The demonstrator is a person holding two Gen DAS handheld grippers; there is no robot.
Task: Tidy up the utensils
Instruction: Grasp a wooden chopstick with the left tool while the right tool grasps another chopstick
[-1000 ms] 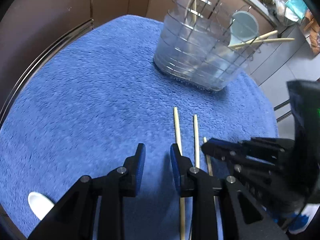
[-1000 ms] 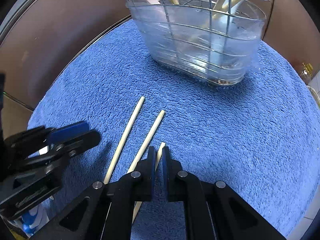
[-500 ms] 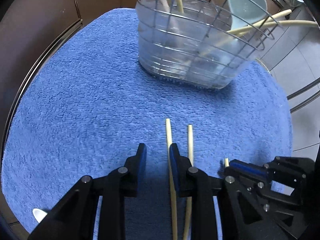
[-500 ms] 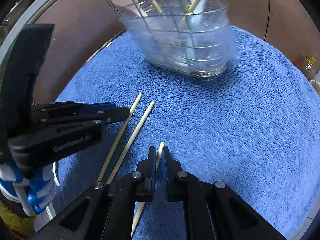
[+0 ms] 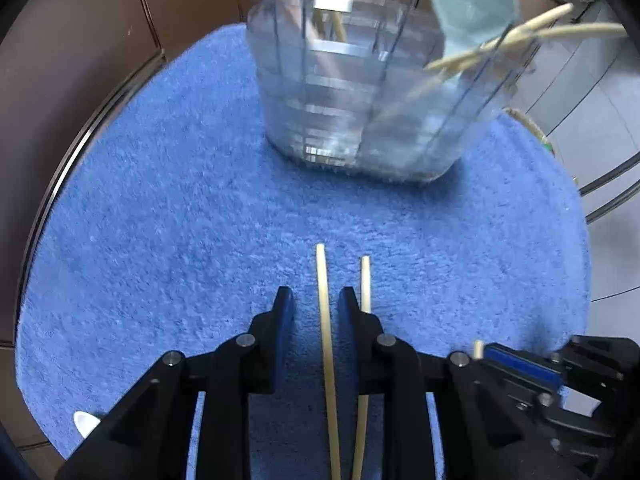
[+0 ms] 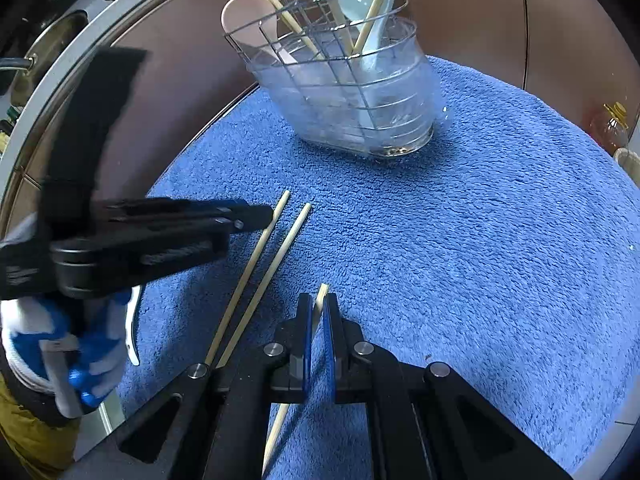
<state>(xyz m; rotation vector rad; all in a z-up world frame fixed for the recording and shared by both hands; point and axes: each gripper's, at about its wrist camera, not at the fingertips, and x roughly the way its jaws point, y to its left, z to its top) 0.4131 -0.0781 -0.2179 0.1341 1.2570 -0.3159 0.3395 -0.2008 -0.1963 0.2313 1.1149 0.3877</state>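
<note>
Your right gripper (image 6: 317,316) pinches one chopstick (image 6: 322,293) near the front edge of the blue towel (image 6: 480,248), your left gripper (image 5: 315,304) is spread around another chopstick (image 5: 325,320), the utensil basket (image 6: 348,92) stands at the back edge, and no writing can be read.
</note>
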